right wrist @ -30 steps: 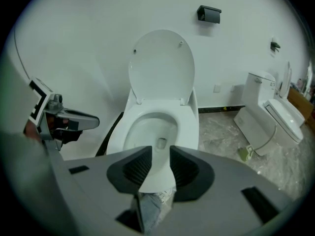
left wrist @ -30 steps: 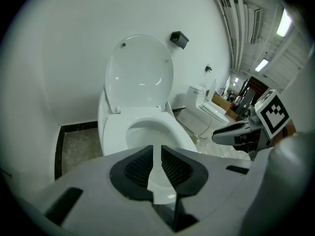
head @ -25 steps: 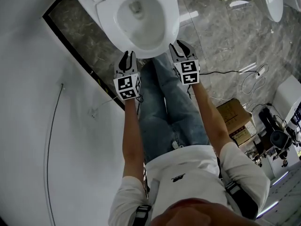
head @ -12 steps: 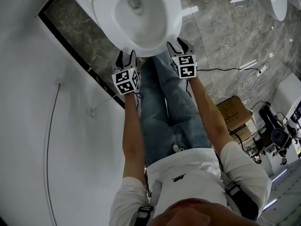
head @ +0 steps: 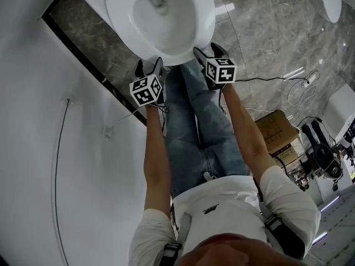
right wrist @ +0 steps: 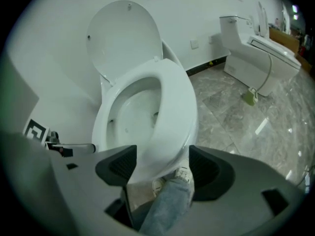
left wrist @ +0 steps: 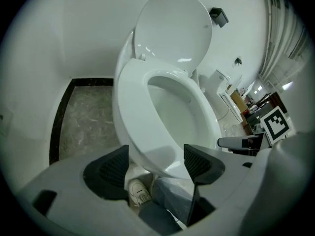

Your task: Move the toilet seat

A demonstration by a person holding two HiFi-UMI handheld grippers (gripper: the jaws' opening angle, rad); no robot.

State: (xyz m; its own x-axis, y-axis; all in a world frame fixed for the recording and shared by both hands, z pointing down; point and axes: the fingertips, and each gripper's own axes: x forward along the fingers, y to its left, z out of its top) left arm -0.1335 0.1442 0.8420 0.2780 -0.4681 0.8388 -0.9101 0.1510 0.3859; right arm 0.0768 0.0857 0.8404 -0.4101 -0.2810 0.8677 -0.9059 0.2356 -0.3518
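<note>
The white toilet seat [head: 204,16] lies down on the bowl, and its lid [left wrist: 172,28] stands raised against the wall. My left gripper [head: 148,66] is at the left of the seat's front edge [left wrist: 157,151]. My right gripper [head: 206,52] is at the right of that edge [right wrist: 165,146]. Both point steeply down. Each gripper's jaws have just been opening and now stand wide apart. In both gripper views the seat's front rim shows between the pads [left wrist: 199,162] [right wrist: 120,167], and neither pair presses on it.
The person's legs in jeans [head: 194,126] and white shoes [left wrist: 139,193] stand right before the bowl. A white wall with a black floor strip [head: 94,71] runs at the left. Another toilet [right wrist: 256,53], a cardboard box [head: 275,134] and cables [head: 297,90] are at the right.
Both grippers have sunk toward the seat's front edge and rolled a little. Their jaws have gone from nearly closed to wide apart.
</note>
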